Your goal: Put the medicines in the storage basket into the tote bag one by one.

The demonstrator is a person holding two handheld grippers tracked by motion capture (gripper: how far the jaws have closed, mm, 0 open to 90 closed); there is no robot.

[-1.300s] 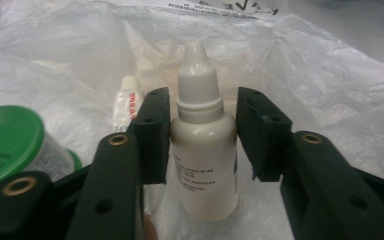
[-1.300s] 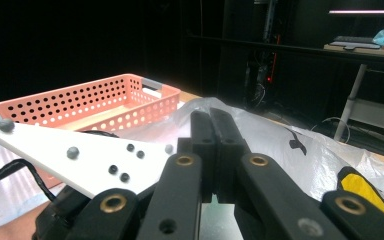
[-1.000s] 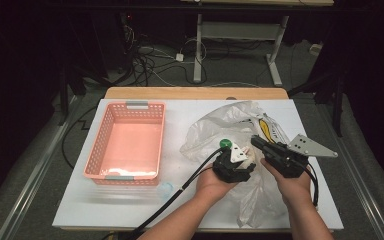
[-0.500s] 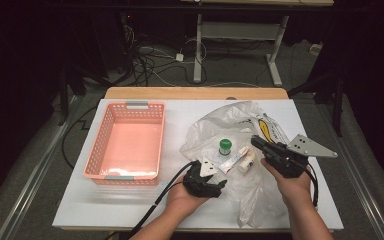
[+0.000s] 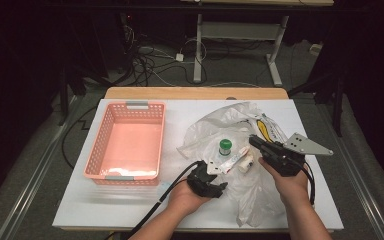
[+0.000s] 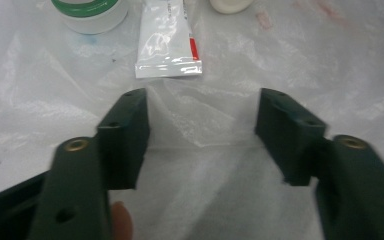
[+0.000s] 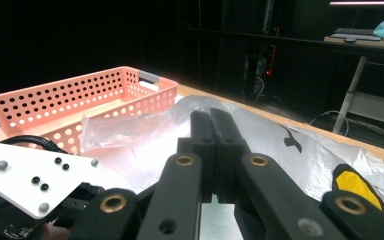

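A crumpled clear plastic bag (image 5: 215, 135) lies on the white table, right of centre. On it stand a green-capped white bottle (image 5: 225, 146), a white tube (image 5: 229, 163) and a small white item (image 5: 246, 162). My left gripper (image 5: 211, 173) is just in front of the tube. Its jaws have just been closing, and in the left gripper view the left gripper (image 6: 202, 105) stands open over bag film, the tube (image 6: 167, 45) beyond its tips. My right gripper (image 5: 255, 141) hovers over the bag. Seen in its own view, the right gripper (image 7: 211, 117) has its jaws pressed together.
An empty pink perforated basket (image 5: 100, 150) sits on the left half of the table. A yellow and black print on the bag (image 5: 265, 127) shows at the back right. Dark floor with cables lies beyond the table's wooden far edge (image 5: 195, 93).
My left gripper has drawn back from the tube and white item toward the table's front edge, leaving them on the bag. The right gripper has kept still.
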